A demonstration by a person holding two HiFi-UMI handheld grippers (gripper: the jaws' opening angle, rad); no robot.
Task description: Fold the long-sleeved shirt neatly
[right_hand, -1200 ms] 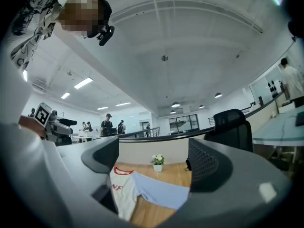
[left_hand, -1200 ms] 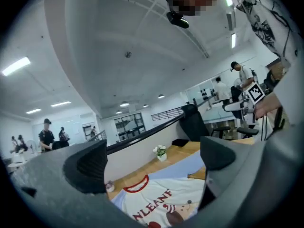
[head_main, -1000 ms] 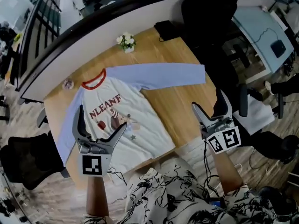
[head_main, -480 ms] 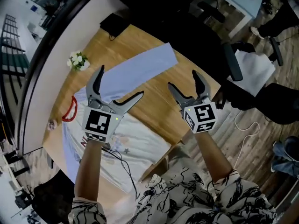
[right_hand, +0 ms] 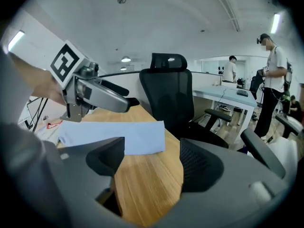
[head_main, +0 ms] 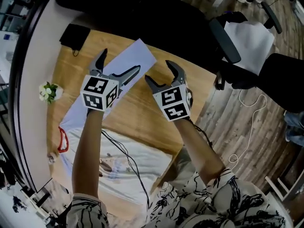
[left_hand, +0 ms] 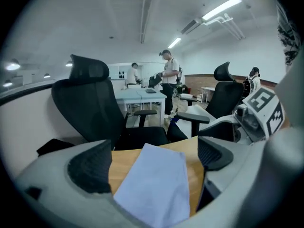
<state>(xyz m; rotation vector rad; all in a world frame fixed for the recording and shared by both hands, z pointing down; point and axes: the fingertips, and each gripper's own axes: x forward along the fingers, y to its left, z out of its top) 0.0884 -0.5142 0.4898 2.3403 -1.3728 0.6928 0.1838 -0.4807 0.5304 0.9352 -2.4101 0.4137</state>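
Saw the shirt [head_main: 135,172] spread flat on the desk [head_main: 142,120], blue sleeve [head_main: 143,52] stretched to the far edge. Held the left gripper [head_main: 122,60] above the sleeve's end, jaws apart, nothing clamped. Held the right gripper [head_main: 158,70] beside it over bare desk — jaws apart, just closing a little, empty.

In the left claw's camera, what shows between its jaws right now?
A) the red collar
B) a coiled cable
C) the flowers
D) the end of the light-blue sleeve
D: in the left gripper view the left claw stands open. The flat end of the light-blue sleeve lies on the wooden table in the gap, and the pads are clear of it.
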